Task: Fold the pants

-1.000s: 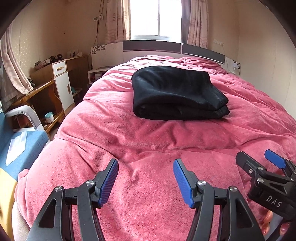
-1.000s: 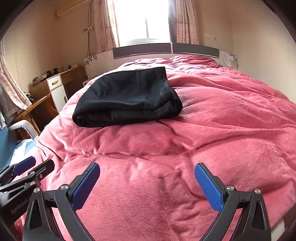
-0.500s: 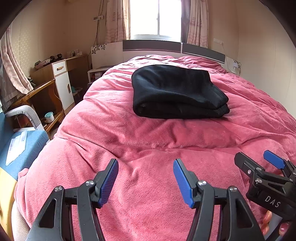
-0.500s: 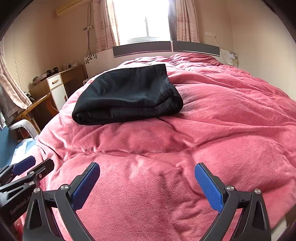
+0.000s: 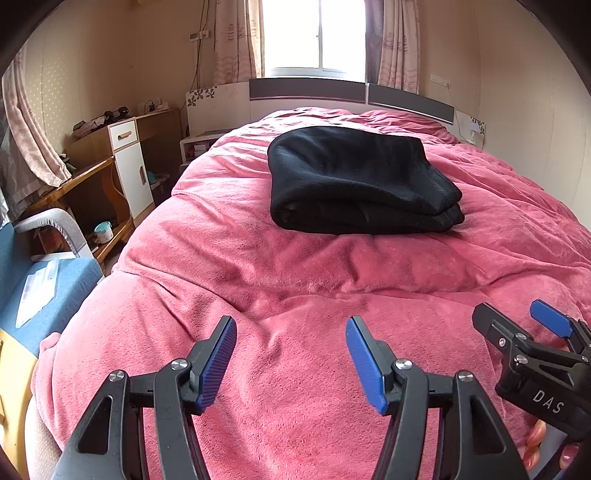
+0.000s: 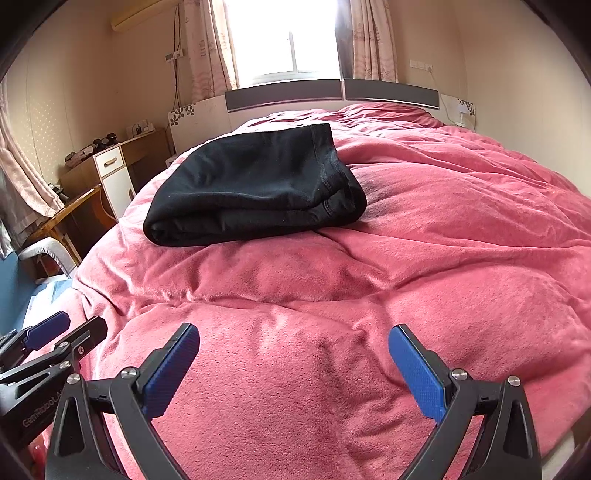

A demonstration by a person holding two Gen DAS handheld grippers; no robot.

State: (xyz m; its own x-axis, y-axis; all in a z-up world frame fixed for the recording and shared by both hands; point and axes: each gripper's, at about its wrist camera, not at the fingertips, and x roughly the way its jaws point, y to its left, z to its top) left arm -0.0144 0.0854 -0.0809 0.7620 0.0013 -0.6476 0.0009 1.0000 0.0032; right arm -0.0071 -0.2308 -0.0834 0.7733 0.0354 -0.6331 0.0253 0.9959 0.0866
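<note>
Because the black pants (image 5: 360, 184) already lie as a compact, layered bundle with the folded edge turned toward the tools, neither tool has anything to hold: the left gripper (image 5: 291, 354) hangs with its blue pads apart and nothing between them, and the right gripper (image 6: 293, 363) just beside it stands wide apart and empty too, both poised low over bare cover near the foot of the bed. The pants sit well ahead of both, straight in front of the left gripper and ahead and to the left of the right one, resting on the pink plush bedspread (image 6: 461, 229) toward the headboard (image 5: 306, 88). I judge the folding finished or nearly so, with the tools drawn clear so the bundle keeps its shape. The bedspread is thick, soft and puffed into rolls, so it would yield under any press. Beyond the headboard a bright window (image 5: 314, 33) sits between patterned curtains; off to the left stand a wooden desk with a white drawer unit (image 5: 129, 162) and a blue-cushioned chair (image 5: 48, 288).
</note>
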